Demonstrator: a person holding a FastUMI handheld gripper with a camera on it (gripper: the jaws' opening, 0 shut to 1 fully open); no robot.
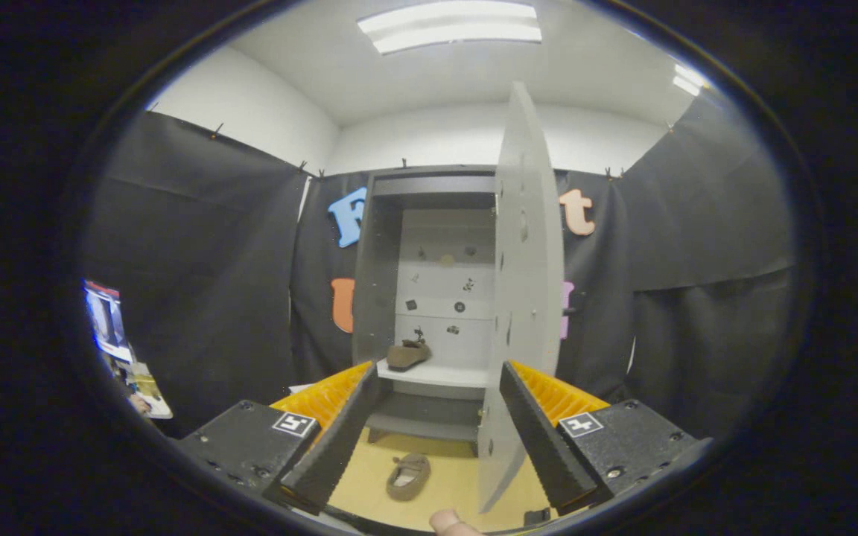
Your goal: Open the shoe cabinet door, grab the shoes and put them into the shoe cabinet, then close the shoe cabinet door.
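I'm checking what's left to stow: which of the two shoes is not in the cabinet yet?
The shoe on the floor, lying between the open gripper's fingers, before the cabinet. The other shoe already sits on the white shelf inside.

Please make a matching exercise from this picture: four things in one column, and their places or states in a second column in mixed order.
1. cabinet door
2. shoe on the shelf
3. shoe on the floor
4. gripper

a. lies between the gripper's fingers, in front of the cabinet
b. open, holding nothing
c. swung open, edge toward the camera
d. inside the cabinet

Pairs: 1-c, 2-d, 3-a, 4-b
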